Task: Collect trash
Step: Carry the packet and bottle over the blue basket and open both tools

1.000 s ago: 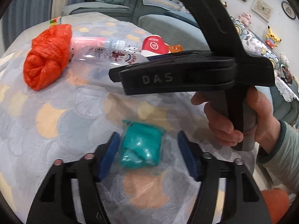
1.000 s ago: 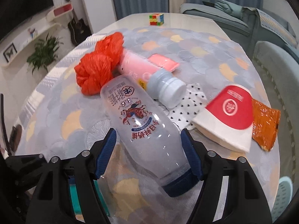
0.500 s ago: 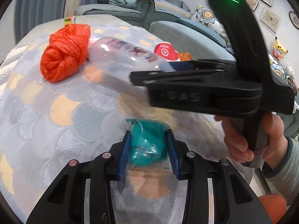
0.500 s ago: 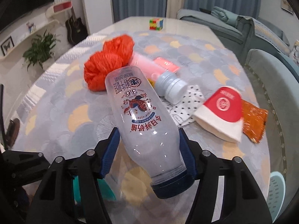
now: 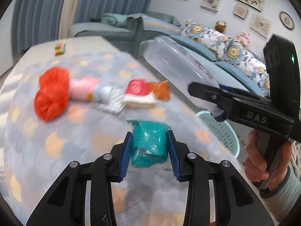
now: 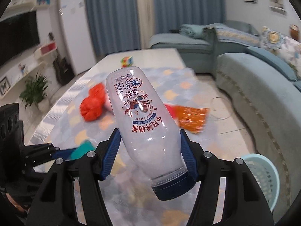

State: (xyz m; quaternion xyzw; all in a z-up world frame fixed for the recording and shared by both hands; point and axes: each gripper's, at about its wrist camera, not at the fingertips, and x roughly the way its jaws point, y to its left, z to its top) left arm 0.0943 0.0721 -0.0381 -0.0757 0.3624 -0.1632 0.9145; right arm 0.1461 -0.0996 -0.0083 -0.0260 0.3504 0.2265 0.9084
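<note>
The left gripper (image 5: 149,146) is clamped on a crumpled teal plastic wad (image 5: 149,143), its blue pads (image 5: 125,154) pressing both sides, and the wad is held clear above the patterned tablecloth (image 5: 56,146). Its jaws have just been closing on it. The right gripper (image 6: 150,150) grips a clear milk bottle (image 6: 143,120) near its dark blue cap (image 6: 173,190), cap end nearest the camera, the base tilted up and away. Its jaws have also just been closing, with the bottle between them. In the left wrist view the bottle hangs in the air to the right of the table, above a pale blue perforated basket (image 5: 223,131) on the floor, and a hand (image 5: 257,162) holds the right tool's grip.

Other litter lies on the far half of the cloth: an orange-red bag (image 5: 50,96) at left, a pink bottle (image 5: 84,88) touching it, a dotted paper (image 5: 114,101), a red-and-white paper cup (image 5: 139,92) and an orange wrapper (image 5: 160,90) further right. A puzzle cube (image 5: 60,48) sits on the bare tabletop at the far end.
</note>
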